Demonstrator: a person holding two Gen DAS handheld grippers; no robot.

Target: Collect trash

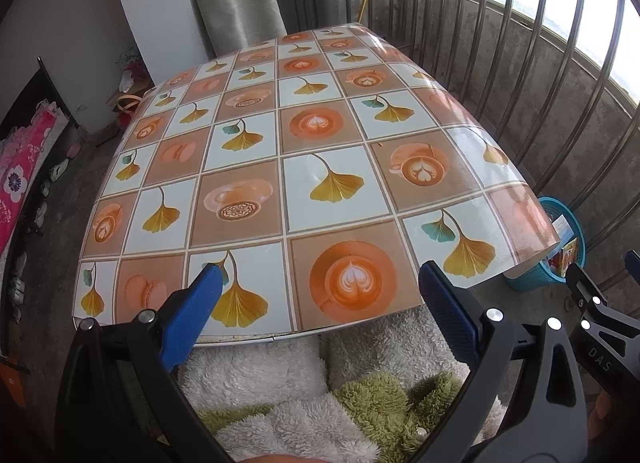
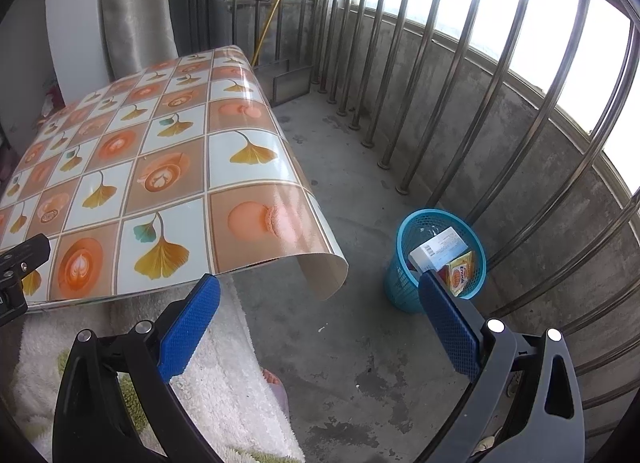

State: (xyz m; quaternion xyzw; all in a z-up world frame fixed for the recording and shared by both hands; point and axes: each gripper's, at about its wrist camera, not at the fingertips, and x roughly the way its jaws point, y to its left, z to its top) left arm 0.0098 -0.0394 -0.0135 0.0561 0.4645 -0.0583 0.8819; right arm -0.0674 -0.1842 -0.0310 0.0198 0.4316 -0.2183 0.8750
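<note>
Fluffy white and green fabric (image 1: 288,375) covers my lap right under both tools. My left gripper (image 1: 320,291) hangs at the near table edge, blue pads spread wide, nothing between them. My right gripper (image 2: 318,299) is just as wide and empty, over bare concrete floor (image 2: 360,343). Next comes the glossy oilcloth with orange coffee cups and yellow ginkgo leaves (image 1: 320,183), one corner curling off. Beyond it, by the steel railing bars (image 2: 460,75), stands the blue mesh plastic bin (image 2: 404,283) holding a white carton (image 2: 438,249) and an orange packet (image 2: 460,273), half hidden by my pad.
</note>
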